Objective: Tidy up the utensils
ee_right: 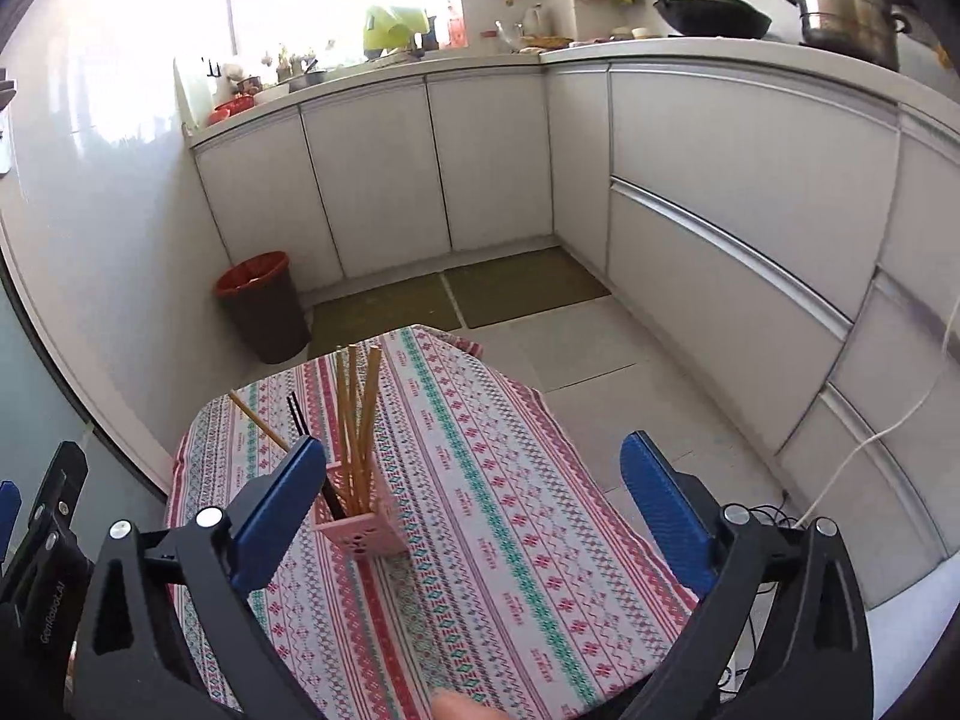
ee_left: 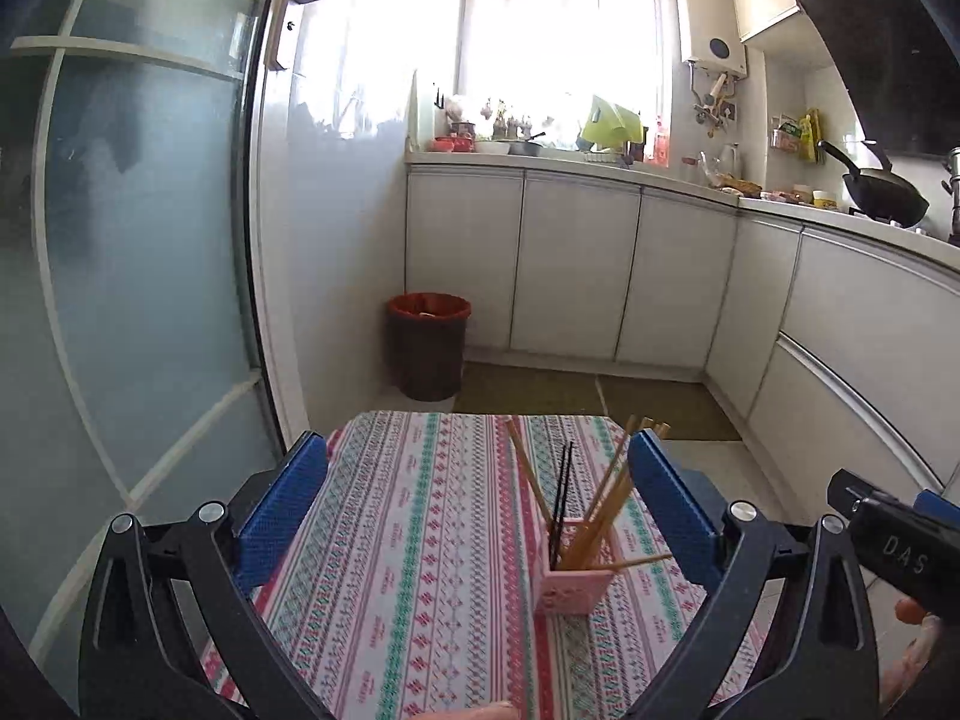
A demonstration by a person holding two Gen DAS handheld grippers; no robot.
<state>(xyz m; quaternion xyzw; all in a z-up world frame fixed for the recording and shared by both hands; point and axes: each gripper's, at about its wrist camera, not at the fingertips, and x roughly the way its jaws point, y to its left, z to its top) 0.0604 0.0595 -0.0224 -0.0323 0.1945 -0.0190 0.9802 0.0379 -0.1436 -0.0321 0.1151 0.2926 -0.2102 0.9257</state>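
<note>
Pink utensil holder point(ee_left: 576, 585) with chopsticks point(ee_left: 606, 507) between both wide-open, empty claws: left claw point(ee_left: 480, 516), right claw point(ee_right: 474, 516).

The table point(ee_right: 510, 480) wears a white cloth banded in pink, red and teal geometric stripes. On it, a pale pink holder point(ee_right: 360, 531) carries tan wooden chopsticks point(ee_right: 354, 420) and a thin black pair point(ee_left: 564, 498). Each gripper has black arms with blue ribbed pads point(ee_left: 282, 510). By the white cabinets point(ee_right: 372, 180), a dark brown bin point(ee_left: 427, 345) has a red rim.

Harsh daylight blows out the window point(ee_left: 564, 42); sharp centre, fisheye-bent edges, dark corners.
</note>
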